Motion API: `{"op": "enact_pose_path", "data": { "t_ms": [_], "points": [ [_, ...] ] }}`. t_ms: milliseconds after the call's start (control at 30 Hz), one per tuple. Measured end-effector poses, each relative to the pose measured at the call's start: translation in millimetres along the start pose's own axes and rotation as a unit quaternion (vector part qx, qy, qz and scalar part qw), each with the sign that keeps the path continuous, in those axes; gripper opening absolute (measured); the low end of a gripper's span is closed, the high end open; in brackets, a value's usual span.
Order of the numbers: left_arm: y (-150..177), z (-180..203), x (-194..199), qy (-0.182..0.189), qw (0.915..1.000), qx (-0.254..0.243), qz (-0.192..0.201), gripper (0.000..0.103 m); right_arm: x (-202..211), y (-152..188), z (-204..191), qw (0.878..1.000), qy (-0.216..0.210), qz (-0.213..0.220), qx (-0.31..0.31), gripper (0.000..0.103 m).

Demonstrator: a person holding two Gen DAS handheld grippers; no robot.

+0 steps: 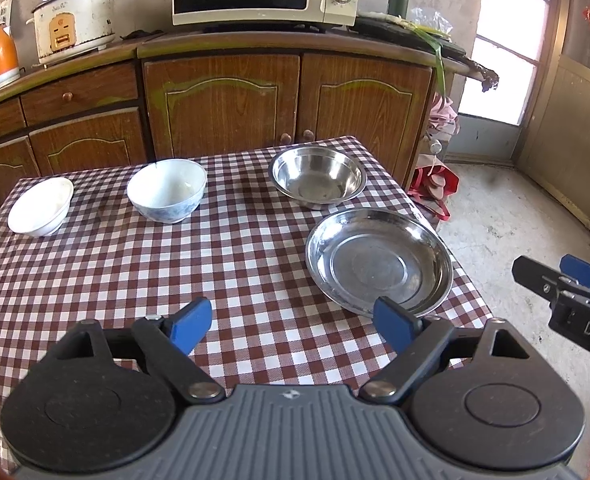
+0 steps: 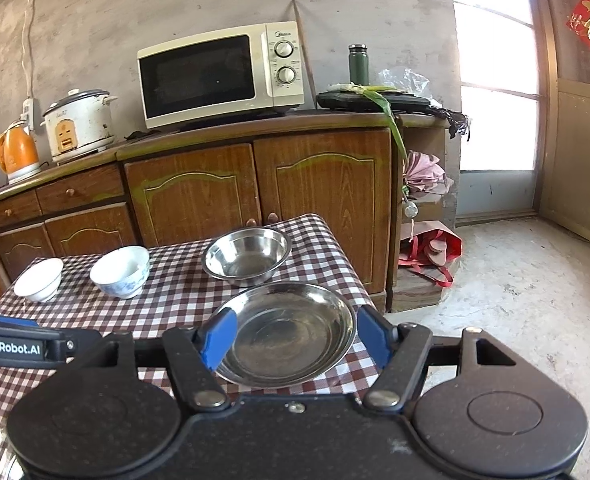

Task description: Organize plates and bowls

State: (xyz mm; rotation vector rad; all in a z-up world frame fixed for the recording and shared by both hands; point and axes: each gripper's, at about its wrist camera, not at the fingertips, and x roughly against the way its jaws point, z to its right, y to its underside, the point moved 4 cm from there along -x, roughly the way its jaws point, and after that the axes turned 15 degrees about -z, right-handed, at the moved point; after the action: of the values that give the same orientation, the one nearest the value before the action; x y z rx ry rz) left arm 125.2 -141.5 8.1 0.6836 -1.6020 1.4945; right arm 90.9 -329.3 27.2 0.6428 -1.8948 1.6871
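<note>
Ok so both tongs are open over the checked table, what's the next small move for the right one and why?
Probably ease the right tongs forward and down onto the near rim of the steel plate. They stand open and empty with the plate lined up between the fingers, and it is the nearest dish; the steel bowl sits just behind it.

"GenRobot.AI" is showing in white on the left gripper (image 2: 11, 346); "DAS" is showing, cut off, on the right gripper (image 1: 575, 300). The microwave (image 2: 219, 76) brand is staying too small to read.
</note>
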Motion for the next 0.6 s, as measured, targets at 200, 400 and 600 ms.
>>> {"op": "enact_pose_path", "data": {
  "t_ms": [200,400,600],
  "points": [
    [-4.3,4.9,-7.4,-0.003,1.0,0.0,-0.006,0.091,-6.3,-6.8,8.3,1.0,0.003,0.004,-0.004,0.08],
    [-9.0,8.5,-15.6,-0.005,0.9999,0.002,-0.009,0.091,-12.7,-11.7,14.3,1.0,0.003,0.006,-0.009,0.08],
    [-14.6,10.0,-24.0,-0.007,0.9999,0.005,-0.012,0.091,-20.4,-14.4,17.5,1.0,0.006,0.004,-0.01,0.08]
  ]
}}
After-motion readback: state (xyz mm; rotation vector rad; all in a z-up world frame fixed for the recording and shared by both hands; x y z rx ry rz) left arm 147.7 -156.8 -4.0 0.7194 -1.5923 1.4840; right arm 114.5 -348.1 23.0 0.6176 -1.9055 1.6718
